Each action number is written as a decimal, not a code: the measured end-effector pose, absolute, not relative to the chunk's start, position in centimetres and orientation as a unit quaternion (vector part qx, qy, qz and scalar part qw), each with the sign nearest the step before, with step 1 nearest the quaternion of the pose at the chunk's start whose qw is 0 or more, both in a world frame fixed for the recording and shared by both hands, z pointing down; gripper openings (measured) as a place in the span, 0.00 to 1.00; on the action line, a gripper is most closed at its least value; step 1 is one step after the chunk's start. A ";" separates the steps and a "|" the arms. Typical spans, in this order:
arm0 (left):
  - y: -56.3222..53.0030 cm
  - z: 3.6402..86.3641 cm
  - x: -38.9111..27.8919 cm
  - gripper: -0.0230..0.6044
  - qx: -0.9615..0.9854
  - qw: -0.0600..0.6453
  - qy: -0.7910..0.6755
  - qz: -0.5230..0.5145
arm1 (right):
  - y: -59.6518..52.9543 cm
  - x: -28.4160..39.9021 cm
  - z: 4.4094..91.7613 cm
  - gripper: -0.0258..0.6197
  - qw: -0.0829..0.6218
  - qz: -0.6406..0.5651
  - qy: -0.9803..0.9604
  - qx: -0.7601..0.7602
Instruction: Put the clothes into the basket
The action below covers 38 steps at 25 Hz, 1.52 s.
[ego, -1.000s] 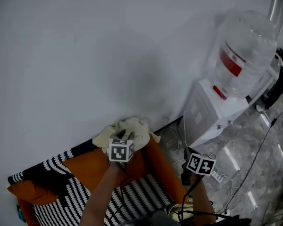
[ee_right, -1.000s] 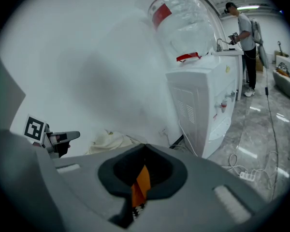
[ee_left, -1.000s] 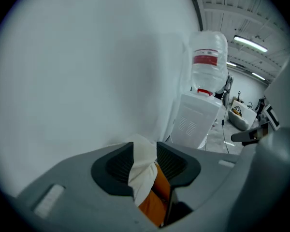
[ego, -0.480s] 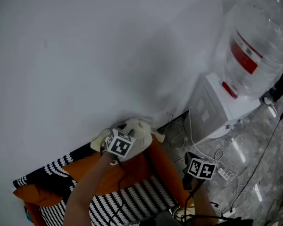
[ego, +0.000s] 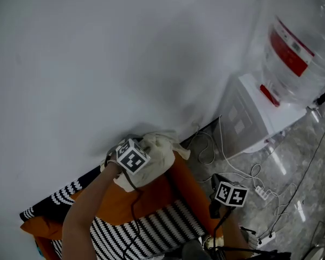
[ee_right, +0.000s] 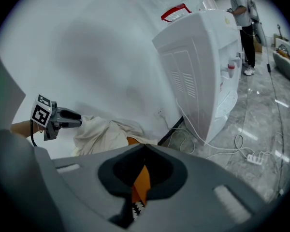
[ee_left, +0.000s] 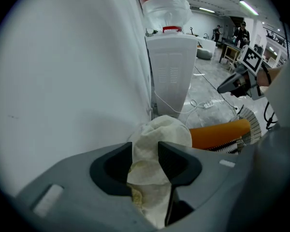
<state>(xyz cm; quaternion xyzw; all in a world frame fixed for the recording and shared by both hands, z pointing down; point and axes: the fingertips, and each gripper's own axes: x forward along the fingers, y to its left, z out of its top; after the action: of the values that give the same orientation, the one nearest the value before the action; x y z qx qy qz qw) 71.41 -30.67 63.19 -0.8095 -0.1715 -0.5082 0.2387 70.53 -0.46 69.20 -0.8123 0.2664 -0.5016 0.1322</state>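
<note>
Cream cloth [ego: 161,155] lies bunched on top edge of orange seat [ego: 163,191] w/ black-white stripes, up against white wall [ego: 97,58]. L tongs [ee_left: 145,150] point down into it, opening; cloth fills gap btwn jaws, touching both pads. R tongs [ee_right: 144,148] clenched, tips together, nothing gripped, low at right by seat's end, apart from cloth. Water dispenser [ego: 260,112] stands by wall at right, cables [ego: 254,180] on grey floor [ego: 298,161] near it.
</note>
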 end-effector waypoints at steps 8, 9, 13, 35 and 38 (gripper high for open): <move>-29.9 68.5 69.9 0.32 -0.764 0.239 -0.231 -0.554 | -1.1 68.9 71.9 0.04 0.145 -0.516 0.264 -0.802; -29.7 69.3 69.7 0.32 -0.760 0.243 -0.233 -0.556 | -1.2 68.7 72.2 0.04 0.147 -0.518 0.264 -0.800; -29.5 71.9 69.4 0.32 -0.752 0.278 -0.224 -0.555 | -1.3 68.2 73.1 0.04 0.151 -0.519 0.267 -0.798; -29.0 71.1 68.4 0.09 -0.789 0.244 -0.159 -0.541 | -0.7 67.5 72.7 0.04 0.148 -0.508 0.269 -0.805; -28.4 69.8 67.6 0.09 -0.800 0.235 -0.152 -0.531 | -0.3 66.8 72.1 0.04 0.148 -0.508 0.267 -0.805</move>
<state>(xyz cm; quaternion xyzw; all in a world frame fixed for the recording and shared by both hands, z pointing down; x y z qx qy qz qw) 67.58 -28.38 69.76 -0.8001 -0.1523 -0.5306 0.2347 66.83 -0.28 72.05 -0.8051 0.2672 -0.5084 0.1480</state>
